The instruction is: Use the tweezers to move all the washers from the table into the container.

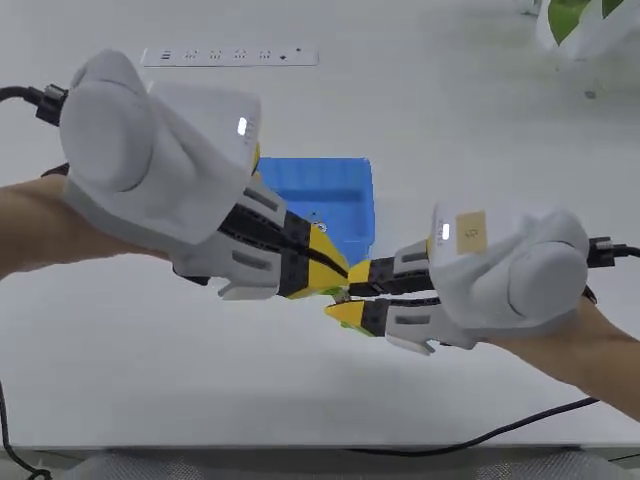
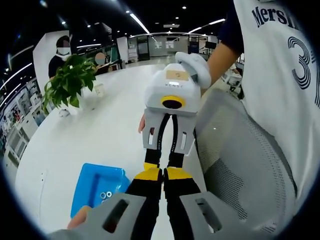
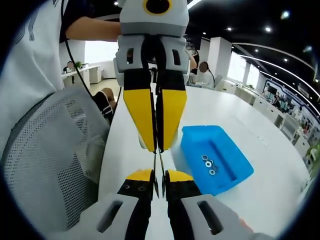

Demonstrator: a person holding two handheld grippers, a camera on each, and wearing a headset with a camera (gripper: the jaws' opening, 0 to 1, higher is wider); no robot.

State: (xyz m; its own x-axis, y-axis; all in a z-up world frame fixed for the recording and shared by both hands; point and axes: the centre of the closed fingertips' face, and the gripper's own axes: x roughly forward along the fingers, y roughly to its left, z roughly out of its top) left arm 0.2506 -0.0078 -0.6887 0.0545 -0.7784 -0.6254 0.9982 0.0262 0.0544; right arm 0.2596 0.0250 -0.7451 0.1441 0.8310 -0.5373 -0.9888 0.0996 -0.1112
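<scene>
The tweezers (image 3: 158, 170) are thin spring steel, stiff along their length but slick and likely to twist. Take them mid-leg, flat between the pads, and squeeze lightly. Your left gripper (image 3: 156, 147) is clamped on them. Your right gripper (image 3: 159, 182) is narrow about their tips, and I cannot tell whether it grips them. The washers (image 3: 210, 165) you can see are small, light and likely slippery, and lie in the blue container (image 3: 235, 160) toward the middle of the table (image 1: 150, 380). The grippers crowd each other tip to tip. A mesh chair (image 3: 50, 150) stands off the front edge, where a black cable (image 1: 480, 435) trails.
</scene>
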